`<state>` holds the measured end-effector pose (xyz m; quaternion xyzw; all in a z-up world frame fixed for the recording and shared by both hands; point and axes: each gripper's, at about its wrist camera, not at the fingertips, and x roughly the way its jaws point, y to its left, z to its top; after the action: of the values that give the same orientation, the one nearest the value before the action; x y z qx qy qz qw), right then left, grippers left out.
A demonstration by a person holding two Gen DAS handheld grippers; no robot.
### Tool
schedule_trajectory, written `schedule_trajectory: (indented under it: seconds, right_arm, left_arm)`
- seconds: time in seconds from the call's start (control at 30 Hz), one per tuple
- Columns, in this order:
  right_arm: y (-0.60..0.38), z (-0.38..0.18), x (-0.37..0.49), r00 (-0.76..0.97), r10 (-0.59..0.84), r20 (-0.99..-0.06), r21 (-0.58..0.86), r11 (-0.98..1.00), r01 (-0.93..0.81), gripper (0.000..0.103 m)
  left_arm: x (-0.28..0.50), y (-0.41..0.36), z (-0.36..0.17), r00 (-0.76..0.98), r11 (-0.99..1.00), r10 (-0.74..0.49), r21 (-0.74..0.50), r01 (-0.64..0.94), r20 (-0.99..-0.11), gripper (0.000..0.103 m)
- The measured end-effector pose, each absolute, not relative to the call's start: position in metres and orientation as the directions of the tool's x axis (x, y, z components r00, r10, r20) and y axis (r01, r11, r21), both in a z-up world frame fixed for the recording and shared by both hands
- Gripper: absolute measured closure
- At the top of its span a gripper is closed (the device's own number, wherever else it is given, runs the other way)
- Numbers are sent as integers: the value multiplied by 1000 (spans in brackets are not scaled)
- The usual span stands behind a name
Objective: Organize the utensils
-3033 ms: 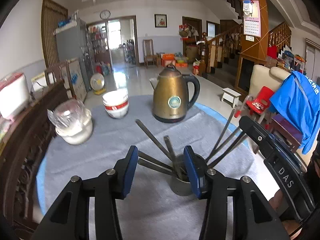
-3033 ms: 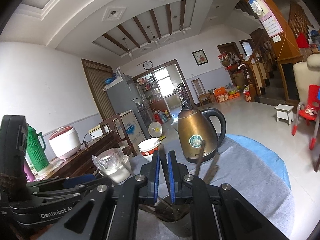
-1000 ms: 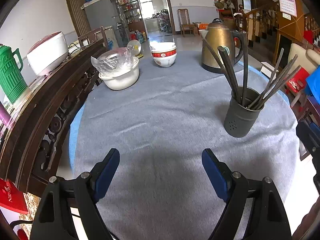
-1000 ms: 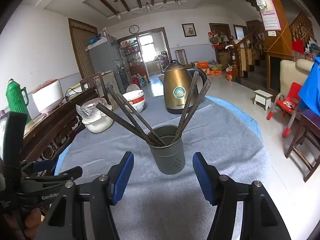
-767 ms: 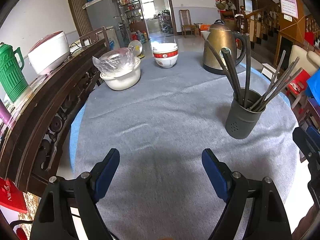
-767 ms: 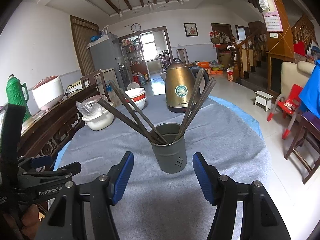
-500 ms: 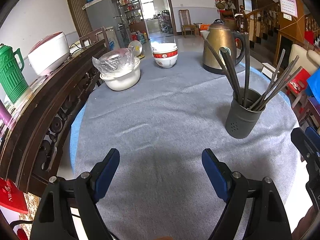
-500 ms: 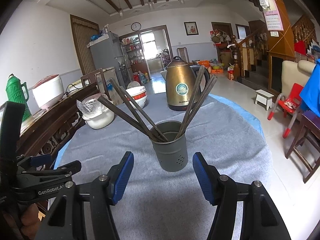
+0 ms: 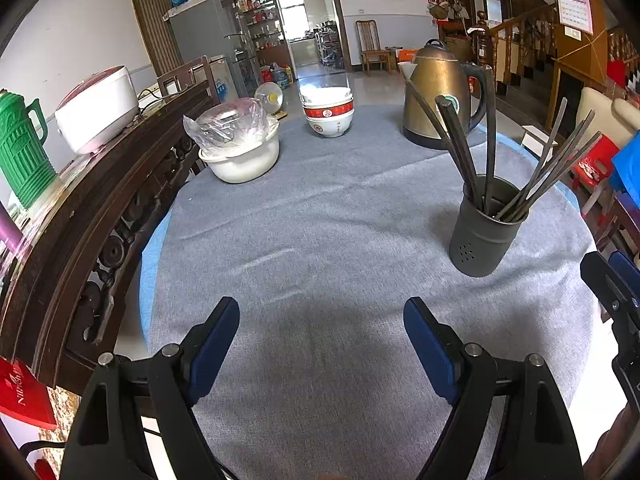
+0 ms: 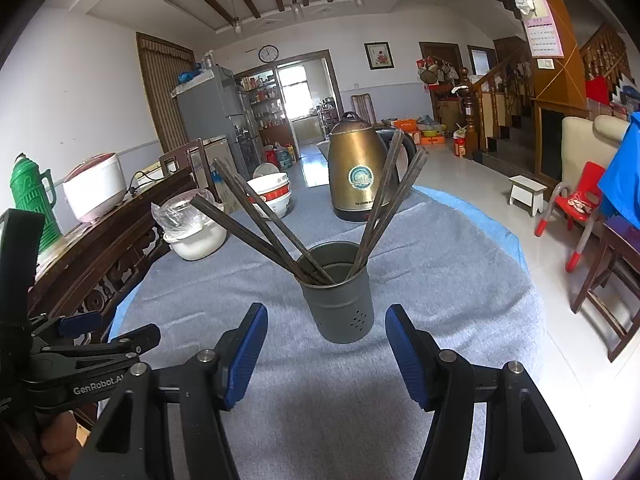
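A dark grey metal utensil holder [image 9: 482, 236] stands upright on the grey tablecloth at the right; it also shows in the right wrist view [image 10: 340, 296], centre. Several dark chopsticks [image 9: 460, 144] lean out of it in two bunches, also visible in the right wrist view [image 10: 256, 220]. My left gripper [image 9: 320, 328] is open and empty, low over bare cloth, left of the holder. My right gripper [image 10: 326, 340] is open and empty, just in front of the holder. The left gripper's body shows at the right wrist view's left edge [image 10: 80, 360].
A brass kettle [image 9: 440, 96] stands behind the holder. Stacked white bowls [image 9: 329, 116] and a plastic-covered white bowl [image 9: 240, 148] sit at the far left of the table [image 9: 320, 216]. A carved wooden sideboard [image 9: 80, 216] runs along the left. Chairs [image 10: 608, 280] stand right.
Three seconds ago both grippers were at the holder, the right one shut among the chopsticks. Both have since pulled back and opened. Over the last second almost nothing has moved.
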<state>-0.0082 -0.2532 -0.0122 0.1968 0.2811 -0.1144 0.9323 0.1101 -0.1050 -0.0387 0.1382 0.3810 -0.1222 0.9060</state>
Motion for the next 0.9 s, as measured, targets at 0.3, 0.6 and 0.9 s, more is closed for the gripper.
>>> schedule_trajectory:
  seconds: [0.3,0.6,0.9]
  right_arm:
    - [-251,-10,-8,817,-100,-567,302,898,319,38]
    - [-251,-5,-8,825,-104,-556,305,897,319,38]
    - [-249,0,-8,831,-115,-544,301,898,321,38]
  left_arm:
    - [112,-101,-38,678,936,-115,149,318,-726,18]
    - [112,-100,-38,676,937,-116,146,318,-727,18]
    - [110,-98,-35,682,938,-121,141,316,-721,18]
